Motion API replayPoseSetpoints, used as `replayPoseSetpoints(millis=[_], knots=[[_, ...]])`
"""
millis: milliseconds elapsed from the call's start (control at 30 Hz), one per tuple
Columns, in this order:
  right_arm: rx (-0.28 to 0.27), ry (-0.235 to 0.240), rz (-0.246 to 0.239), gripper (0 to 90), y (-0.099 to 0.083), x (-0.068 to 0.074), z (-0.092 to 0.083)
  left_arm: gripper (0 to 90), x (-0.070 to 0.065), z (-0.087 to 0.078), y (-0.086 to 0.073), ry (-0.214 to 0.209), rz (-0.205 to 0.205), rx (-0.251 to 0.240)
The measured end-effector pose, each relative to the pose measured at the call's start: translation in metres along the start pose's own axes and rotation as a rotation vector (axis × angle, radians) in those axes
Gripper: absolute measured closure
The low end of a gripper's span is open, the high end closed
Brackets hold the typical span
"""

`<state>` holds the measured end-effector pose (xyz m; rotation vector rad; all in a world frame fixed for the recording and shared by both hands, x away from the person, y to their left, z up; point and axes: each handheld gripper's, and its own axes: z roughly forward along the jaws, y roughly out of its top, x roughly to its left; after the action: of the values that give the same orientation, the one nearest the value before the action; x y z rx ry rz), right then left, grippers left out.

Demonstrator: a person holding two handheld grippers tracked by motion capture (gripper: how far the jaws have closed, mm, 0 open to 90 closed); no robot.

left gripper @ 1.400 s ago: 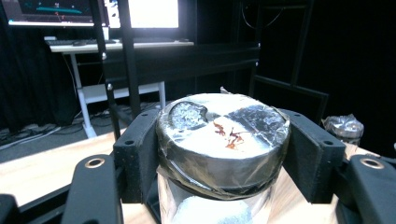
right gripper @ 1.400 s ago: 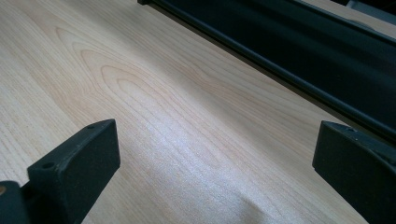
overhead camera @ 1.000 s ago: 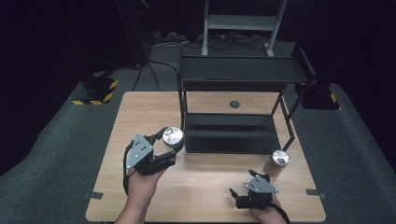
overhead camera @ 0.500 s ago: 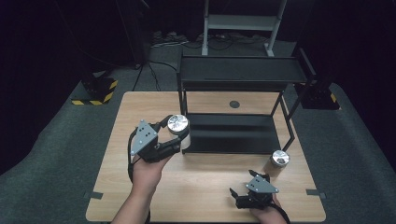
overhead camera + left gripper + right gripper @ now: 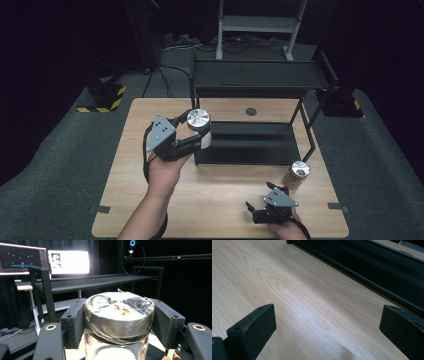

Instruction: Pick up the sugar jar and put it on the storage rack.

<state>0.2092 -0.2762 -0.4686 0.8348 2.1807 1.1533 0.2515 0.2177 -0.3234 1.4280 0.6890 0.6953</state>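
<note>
Left gripper (image 5: 197,136) clamped on the jar (image 5: 199,129), jaws pressed against both sides just under the foil-wrapped lid (image 5: 119,312); up off the table (image 5: 150,150) now, where a second ago sat low at the left of the rack's front corner; lifted and carried right and far, now hanging at the left front post of the black rack (image 5: 255,125), lid roughly level with the gap between the 2 shelves; glass body clear, something white and granular inside, seen in the left gripper view; grip looks square, jar upright, no tilt to speak of.

Reads as a pick completed and a carry under way, likely towards the lower shelf (image 5: 250,142) or the top shelf (image 5: 257,77); which of the 2, hard to call from here; top shelf edge sits ahead and above in the left gripper view, so more height needed for that one; the near post close by on the left, worth steering clear of.

Right gripper (image 5: 257,214) resting low at the near right edge of the table, unchanged from a second ago; jaws wide apart, nothing between them, bare wood grain below in the right gripper view; second jar (image 5: 299,173) standing just beyond it, near the rack's right front leg, untouched; probably next in line.
</note>
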Motion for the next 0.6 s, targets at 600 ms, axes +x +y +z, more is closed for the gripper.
replayPoseSetpoints(millis=[600], knots=[[-0.002, 0.004, 0.008, 0.0, -0.001, -0.002, 0.000, 34.3, 0.001, 0.020, 0.023, -0.003, 0.002, -0.053]])
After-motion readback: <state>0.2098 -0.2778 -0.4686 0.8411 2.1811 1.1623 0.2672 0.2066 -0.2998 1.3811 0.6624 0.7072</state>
